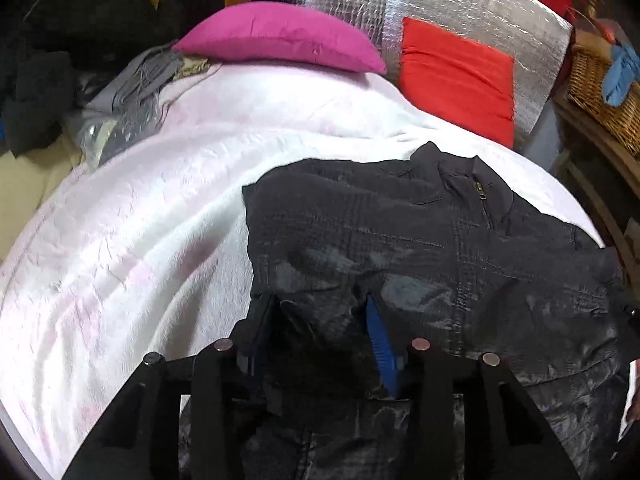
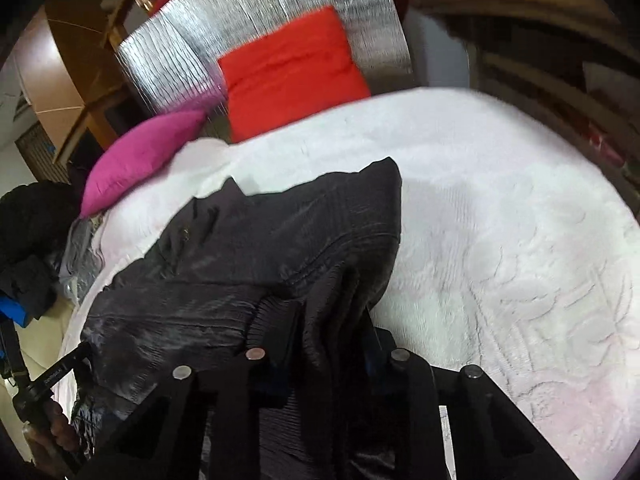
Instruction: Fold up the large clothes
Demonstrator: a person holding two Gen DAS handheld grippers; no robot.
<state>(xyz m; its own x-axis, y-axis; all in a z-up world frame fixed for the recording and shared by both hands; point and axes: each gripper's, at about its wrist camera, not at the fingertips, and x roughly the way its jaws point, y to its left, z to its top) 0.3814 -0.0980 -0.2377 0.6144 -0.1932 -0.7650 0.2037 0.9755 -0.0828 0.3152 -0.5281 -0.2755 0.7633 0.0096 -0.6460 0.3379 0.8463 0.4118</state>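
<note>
A dark grey zip-up jacket [image 1: 440, 240] lies crumpled on a white bed cover [image 1: 140, 220], its collar and zipper toward the far side. My left gripper [image 1: 320, 320] sits at the jacket's near edge, with a bunch of the fabric filling the gap between its fingers. In the right wrist view the same jacket [image 2: 260, 240] spreads to the left. My right gripper [image 2: 330, 332] is shut on a thick fold of it beside a ribbed cuff [image 2: 272, 312]. The left gripper's handle [image 2: 40, 384] shows at the lower left, held by a hand.
A pink pillow [image 1: 280, 36] and a red cushion [image 1: 456, 80] lean against a silver quilted panel at the head of the bed. Dark clothes [image 1: 48, 80] are piled at the left. A wicker basket [image 1: 600, 92] stands on wooden shelving to the right.
</note>
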